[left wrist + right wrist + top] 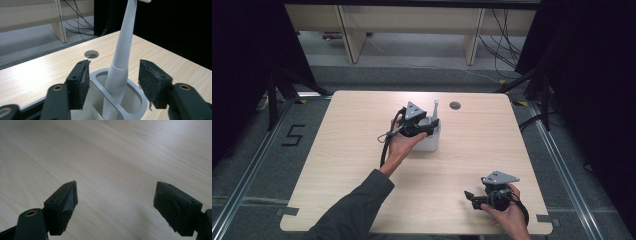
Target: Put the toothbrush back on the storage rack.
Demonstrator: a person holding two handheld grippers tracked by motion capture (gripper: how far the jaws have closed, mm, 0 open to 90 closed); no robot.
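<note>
We hold the left tool (113, 85) above a white holder (136, 105) that stands near the middle of the counter (362, 165), a little toward the far side. In this holder stands an electric toothbrush (122, 55), white, and its long axis goes almost straight up, with a small lean to the far side. In the left gripper view the handle of the toothbrush is just between the two jaws, which stand apart on both sides and do not touch it, so the left tool is released. We judge that the coming move is to close on the handle and lift along its axis. The right tool (472, 197) is well apart, near the front right corner of the counter, also released, with bare wood between its jaws.
</note>
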